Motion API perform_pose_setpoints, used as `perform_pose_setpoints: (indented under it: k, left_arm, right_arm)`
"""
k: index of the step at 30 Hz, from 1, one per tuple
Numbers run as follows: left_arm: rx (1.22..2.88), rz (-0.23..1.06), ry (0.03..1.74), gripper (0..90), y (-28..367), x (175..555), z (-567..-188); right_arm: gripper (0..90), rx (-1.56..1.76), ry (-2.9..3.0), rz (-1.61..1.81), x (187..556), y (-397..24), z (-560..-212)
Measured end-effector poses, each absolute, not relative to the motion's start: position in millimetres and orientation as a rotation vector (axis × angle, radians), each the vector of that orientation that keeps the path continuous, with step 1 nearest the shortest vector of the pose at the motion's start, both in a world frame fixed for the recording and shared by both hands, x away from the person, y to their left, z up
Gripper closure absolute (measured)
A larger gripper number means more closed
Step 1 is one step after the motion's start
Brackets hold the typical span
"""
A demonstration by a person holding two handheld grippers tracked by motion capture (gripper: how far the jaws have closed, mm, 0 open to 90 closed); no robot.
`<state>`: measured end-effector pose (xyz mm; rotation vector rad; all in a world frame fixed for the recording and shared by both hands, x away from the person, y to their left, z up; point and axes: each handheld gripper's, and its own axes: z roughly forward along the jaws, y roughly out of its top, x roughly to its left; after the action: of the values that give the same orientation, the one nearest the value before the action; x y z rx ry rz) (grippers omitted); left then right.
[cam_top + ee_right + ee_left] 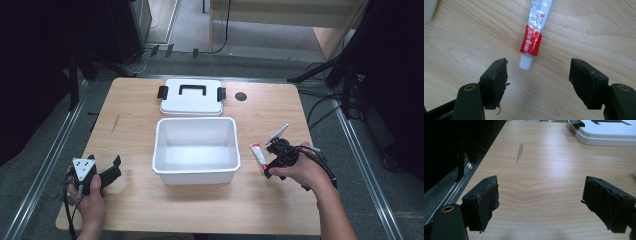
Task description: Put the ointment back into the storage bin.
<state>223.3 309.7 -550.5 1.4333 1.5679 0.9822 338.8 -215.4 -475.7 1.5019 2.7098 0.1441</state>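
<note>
While the left tool (pixel 112 170) rests spread and empty left of the white bin (pixel 195 172), the bin holds nothing and its lid (pixel 192 97) lies behind it. Right of the bin, the right tool (pixel 537 77) gapes over the ungrasped tube (pixel 534 37); packing seems unstarted.

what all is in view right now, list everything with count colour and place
bin: one, white, open, table centre
lid: one, white with black handle and clips, flat behind the bin
tube: one, red and silver with white cap, lying right of the bin
table: one, light wood
left hand-held gripper: one, black, open, front left of the table
right hand-held gripper: one, black, open, just short of the tube's cap
</note>
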Motion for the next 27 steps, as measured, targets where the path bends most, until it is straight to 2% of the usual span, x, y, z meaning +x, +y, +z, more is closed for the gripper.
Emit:
perform_pose_setpoints:
  k: [14, 27]
  left_arm:
    - [1.436, 0.973, 1.574, 13.9, 310.8, 223.7, -550.3]
    - [1.437, 0.964, 1.578, 14.0, 311.4, 224.1, -550.3]
  right_arm:
    - [45.8, 1.651, 2.657, 0.172, 362.1, -196.4, -475.9]
    - [53.3, 1.635, 2.646, 0.077, 378.2, -184.7, -490.8]
